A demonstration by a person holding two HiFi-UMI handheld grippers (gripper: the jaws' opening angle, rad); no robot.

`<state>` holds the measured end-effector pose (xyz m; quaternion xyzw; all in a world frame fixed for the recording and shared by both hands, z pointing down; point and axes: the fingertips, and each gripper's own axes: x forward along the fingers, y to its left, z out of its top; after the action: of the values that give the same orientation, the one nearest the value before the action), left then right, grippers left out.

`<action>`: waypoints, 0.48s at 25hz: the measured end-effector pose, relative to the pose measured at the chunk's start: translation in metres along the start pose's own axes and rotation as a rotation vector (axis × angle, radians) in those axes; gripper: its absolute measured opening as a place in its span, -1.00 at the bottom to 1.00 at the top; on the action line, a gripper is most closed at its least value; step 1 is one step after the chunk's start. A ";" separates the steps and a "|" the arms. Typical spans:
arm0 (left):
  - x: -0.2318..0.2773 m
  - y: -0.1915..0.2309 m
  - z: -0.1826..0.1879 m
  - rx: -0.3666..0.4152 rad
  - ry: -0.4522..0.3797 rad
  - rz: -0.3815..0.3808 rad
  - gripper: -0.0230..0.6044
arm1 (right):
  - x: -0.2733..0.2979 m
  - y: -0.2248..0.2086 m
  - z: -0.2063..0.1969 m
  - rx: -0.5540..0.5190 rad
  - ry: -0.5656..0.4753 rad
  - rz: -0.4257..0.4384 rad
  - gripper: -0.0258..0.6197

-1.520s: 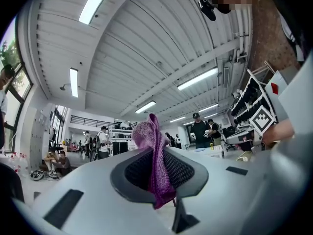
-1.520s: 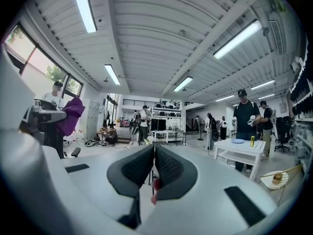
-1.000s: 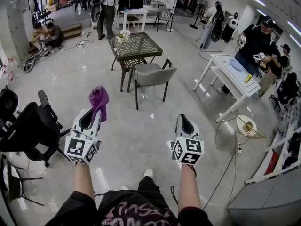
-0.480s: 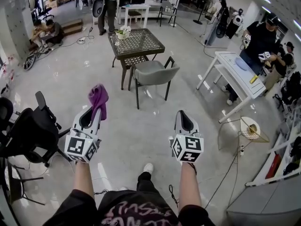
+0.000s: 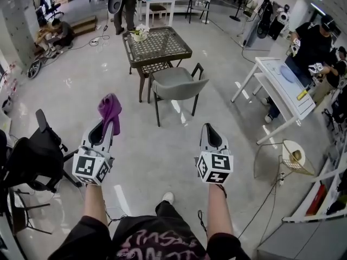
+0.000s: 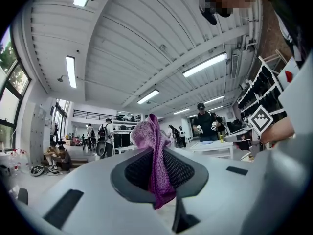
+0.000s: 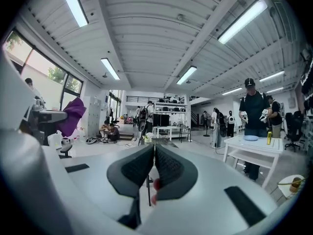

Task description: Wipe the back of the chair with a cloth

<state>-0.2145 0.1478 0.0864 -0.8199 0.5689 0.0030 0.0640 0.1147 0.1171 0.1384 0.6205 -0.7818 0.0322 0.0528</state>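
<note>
A grey chair (image 5: 178, 85) with a black frame stands ahead of me, its back turned toward me, tucked at a dark wicker table (image 5: 157, 43). My left gripper (image 5: 104, 128) is shut on a purple cloth (image 5: 110, 110), which sticks up from the jaws; the left gripper view shows the cloth (image 6: 152, 155) pinched between the pads. My right gripper (image 5: 208, 130) is shut with nothing in it, its pads (image 7: 171, 168) almost touching. Both grippers hover over the floor, well short of the chair.
A black office chair (image 5: 38, 153) stands at my left. A white table (image 5: 282, 88) with a person at it is at the right, a round wire side table (image 5: 293, 158) near it. Several people stand or sit at the back. Cables lie on the floor.
I have stepped a little forward: the chair and wicker table sit lower and nearer in the head view. Both grippers keep their pose, the cloth still held.
</note>
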 end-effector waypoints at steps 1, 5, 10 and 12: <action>0.011 -0.001 -0.002 0.003 0.006 0.006 -0.70 | 0.011 -0.007 -0.001 0.004 0.003 0.007 -0.83; 0.044 -0.007 -0.004 0.025 0.024 0.030 -0.70 | 0.046 -0.030 -0.003 0.012 0.012 0.043 -0.83; 0.071 -0.010 -0.009 0.042 0.039 0.054 -0.70 | 0.080 -0.046 -0.006 0.028 0.008 0.074 -0.83; 0.079 -0.010 -0.011 0.040 0.044 0.065 -0.70 | 0.089 -0.050 -0.007 0.034 0.011 0.087 -0.83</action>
<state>-0.1784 0.0762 0.0925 -0.7993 0.5966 -0.0241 0.0680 0.1434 0.0202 0.1560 0.5865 -0.8071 0.0511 0.0452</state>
